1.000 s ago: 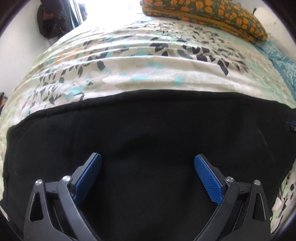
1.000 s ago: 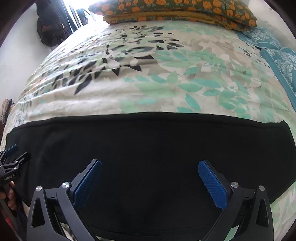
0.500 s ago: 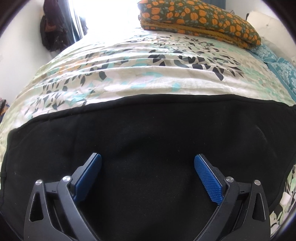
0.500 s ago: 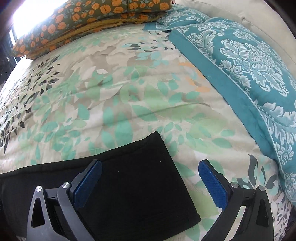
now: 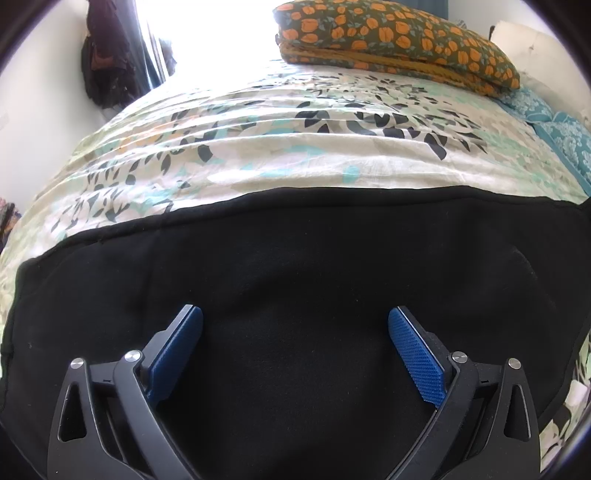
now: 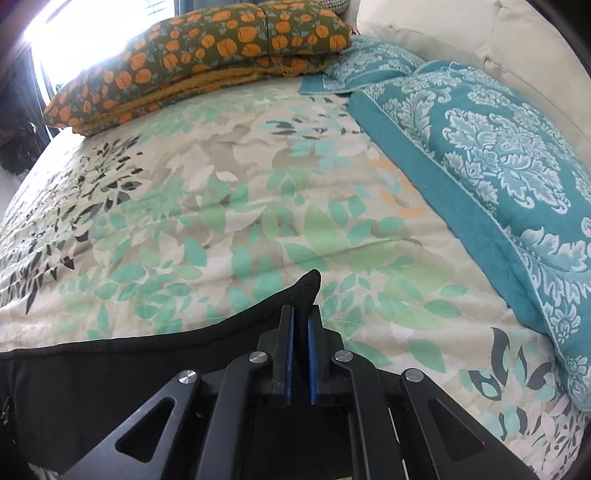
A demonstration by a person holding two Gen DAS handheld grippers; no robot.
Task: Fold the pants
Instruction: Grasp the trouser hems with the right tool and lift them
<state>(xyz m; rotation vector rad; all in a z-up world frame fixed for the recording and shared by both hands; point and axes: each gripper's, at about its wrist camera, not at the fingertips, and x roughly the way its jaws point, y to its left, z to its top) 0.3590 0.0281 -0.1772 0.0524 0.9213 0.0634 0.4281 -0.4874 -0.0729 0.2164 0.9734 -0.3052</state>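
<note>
Since a second ago the right gripper (image 6: pixel 300 314) has swung away from the middle of the black fleece pants (image 5: pixel 295 295) to their far right corner, and its blue-padded jaws have just been closing; now they are pressed together on that corner, a small peak of black cloth poking up between the pads and lifted off the bed. The left gripper (image 5: pixel 295 334) has barely shifted: it hangs over the broad dark spread of the pants with its blue ribbed fingers (image 5: pixel 415 358) wide apart and nothing between them; whether the tips touch the cloth I cannot tell. The pants lie flat across the near edge of the bed, on a cream bedsheet printed with green, teal and black leaves (image 6: pixel 258 206). Their near part is cut off by the bottom of both views and hidden behind the black gripper frames, and the fabric is so dark that seams and folds are hard to make out. Beyond the pants the sheet is bare up to a folded olive quilt with orange flowers (image 6: pixel 207 55) at the far side. A teal pillow with a white damask pattern (image 6: pixel 498 166) lies along the right, against a pale cushioned headboard (image 6: pixel 461 33). Dark clothing (image 5: pixel 107 70) hangs by the glaring window, its details lost in shadow.
</note>
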